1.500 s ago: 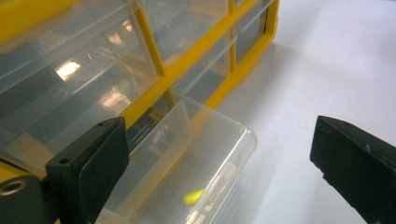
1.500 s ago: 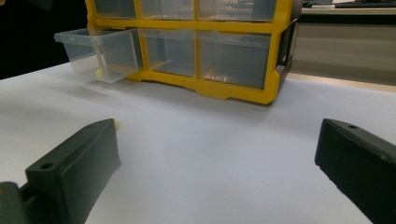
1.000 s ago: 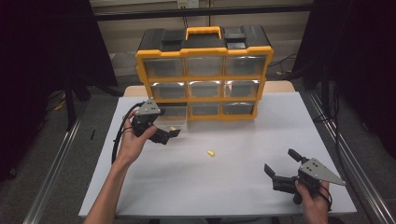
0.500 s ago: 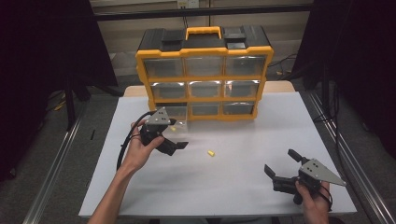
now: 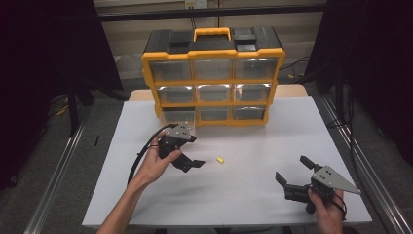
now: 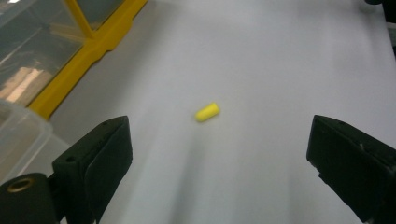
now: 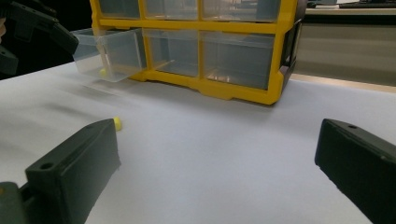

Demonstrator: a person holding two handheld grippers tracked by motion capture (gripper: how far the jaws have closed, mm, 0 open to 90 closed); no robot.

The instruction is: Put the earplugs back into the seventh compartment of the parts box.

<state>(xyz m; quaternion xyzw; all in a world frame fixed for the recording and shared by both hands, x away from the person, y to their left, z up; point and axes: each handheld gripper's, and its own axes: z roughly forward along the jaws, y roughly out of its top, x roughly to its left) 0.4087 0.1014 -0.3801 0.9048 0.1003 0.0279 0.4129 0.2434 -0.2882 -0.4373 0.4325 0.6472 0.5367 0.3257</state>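
Our left gripper (image 5: 194, 164) hovers over the desk (image 5: 253, 146) with fingers spread, aimed at the yellow plug (image 5: 220, 159) lying just ahead of it, before the organizer (image 5: 213, 78) and its pulled-out bottom drawer (image 7: 108, 53). Our right gripper (image 5: 292, 174) sits well apart, fingers spread, empty. We see no readable writing.

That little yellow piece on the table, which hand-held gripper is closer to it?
The left. The left hand-held gripper sits open just beside the yellow piece, pointing at it. The right hand-held gripper rests open far off, near the table's front right corner.
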